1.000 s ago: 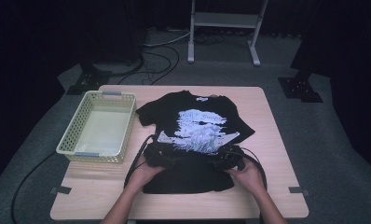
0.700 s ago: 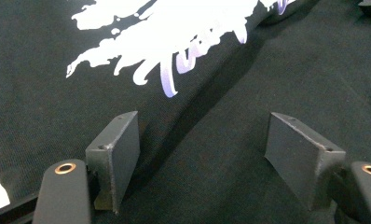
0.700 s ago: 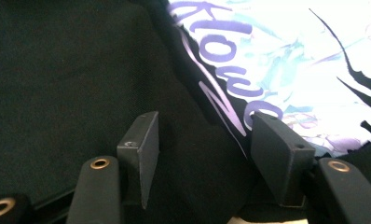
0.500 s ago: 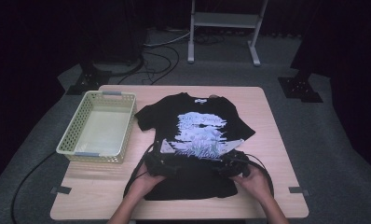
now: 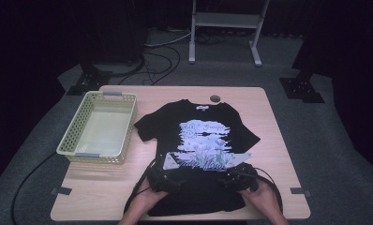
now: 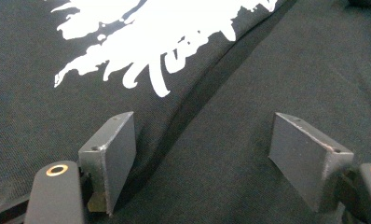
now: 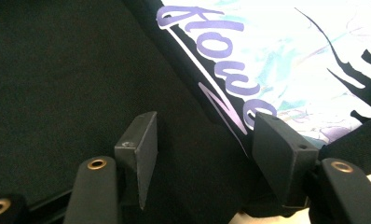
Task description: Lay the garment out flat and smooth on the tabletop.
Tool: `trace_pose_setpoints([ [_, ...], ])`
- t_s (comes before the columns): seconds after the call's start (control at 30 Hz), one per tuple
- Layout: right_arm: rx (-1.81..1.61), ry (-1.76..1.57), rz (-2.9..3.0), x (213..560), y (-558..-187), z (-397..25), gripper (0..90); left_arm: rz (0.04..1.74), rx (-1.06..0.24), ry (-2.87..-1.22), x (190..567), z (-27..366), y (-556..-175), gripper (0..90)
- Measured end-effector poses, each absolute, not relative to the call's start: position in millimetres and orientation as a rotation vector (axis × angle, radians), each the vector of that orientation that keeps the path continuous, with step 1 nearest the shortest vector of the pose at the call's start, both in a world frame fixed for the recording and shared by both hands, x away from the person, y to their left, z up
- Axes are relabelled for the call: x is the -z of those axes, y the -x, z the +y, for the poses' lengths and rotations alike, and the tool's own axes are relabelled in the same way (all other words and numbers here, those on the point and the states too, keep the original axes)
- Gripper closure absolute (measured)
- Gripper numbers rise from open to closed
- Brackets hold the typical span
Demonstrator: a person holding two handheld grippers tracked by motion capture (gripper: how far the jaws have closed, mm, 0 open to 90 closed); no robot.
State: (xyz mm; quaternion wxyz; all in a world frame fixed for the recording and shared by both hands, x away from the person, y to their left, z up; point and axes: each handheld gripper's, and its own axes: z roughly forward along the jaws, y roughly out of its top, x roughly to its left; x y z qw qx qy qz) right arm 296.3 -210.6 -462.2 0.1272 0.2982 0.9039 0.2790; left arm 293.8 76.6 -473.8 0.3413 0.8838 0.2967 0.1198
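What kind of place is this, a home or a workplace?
Probably a lab or recording studio, not a home. A lone wooden table stands on grey carpet between dark curtains, with cables across the floor and a metal stand behind. On the table lie a black T-shirt and a basket.

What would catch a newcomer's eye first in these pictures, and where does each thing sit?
A black T-shirt with a pale blue and white print lies spread flat in the middle of the wooden table. To its left stands a pale yellow basket. At the shirt's near end, the left gripper and right gripper rest on the dark cloth, both open.
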Motion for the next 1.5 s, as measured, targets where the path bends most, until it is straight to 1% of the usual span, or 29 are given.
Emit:
trace_pose_setpoints([
  [0.17, -0.828, -0.879, 2.621, 463, -283, -213, 40.3, 0.759, -0.309, -2.296, 475, 76, -285, 21.8],
  [0.23, -0.838, -0.892, 2.639, 463, -282, -214, 36.2, 0.750, -0.309, -2.292, 475, 77, -284, 21.1],
  [0.3, -0.836, -0.899, 2.664, 460, -283, -214, 34.3, 0.746, -0.304, -2.286, 476, 78, -284, 20.2],
  [0.37, -0.889, -0.932, 2.675, 455, -287, -219, 30.9, 0.734, -0.300, -2.288, 476, 77, -284, 18.1],
  [0.4, -0.930, -0.962, 2.666, 452, -291, -224, 30.8, 0.731, -0.301, -2.285, 477, 77, -284, 16.9],
  [0.53, -1.006, -1.063, 2.577, 440, -311, -253, 30.8, 0.733, -0.295, -2.270, 478, 78, -285, 16.7],
  [0.7, -1.055, -1.217, 2.468, 433, -347, -293, 41.9, 0.728, -0.296, -2.280, 477, 78, -287, 16.6],
  [0.83, -1.034, -1.286, 2.417, 432, -372, -314, 47.9, 0.729, -0.296, -2.281, 477, 78, -288, 16.6],
  [0.9, -1.015, -1.319, 2.400, 433, -383, -322, 52.7, 0.728, -0.298, -2.279, 477, 78, -288, 16.6],
  [0.97, -0.991, -1.355, 2.379, 436, -392, -328, 60.4, 0.729, -0.298, -2.278, 477, 78, -289, 16.6],
  [1.07, -0.956, -1.411, 2.358, 444, -403, -333, 68.4, 0.732, -0.301, -2.277, 478, 78, -289, 16.6],
  [1.2, -0.874, -1.412, 2.367, 454, -410, -326, 74.0, 0.733, -0.301, -2.274, 478, 78, -289, 16.7],
  [1.4, -0.815, -1.405, 2.371, 461, -412, -318, 77.5, 0.733, -0.304, -2.277, 478, 78, -289, 16.6],
  [1.5, -0.789, -1.382, 2.369, 461, -412, -318, 77.6, 0.738, -0.305, -2.271, 478, 78, -288, 16.6],
])
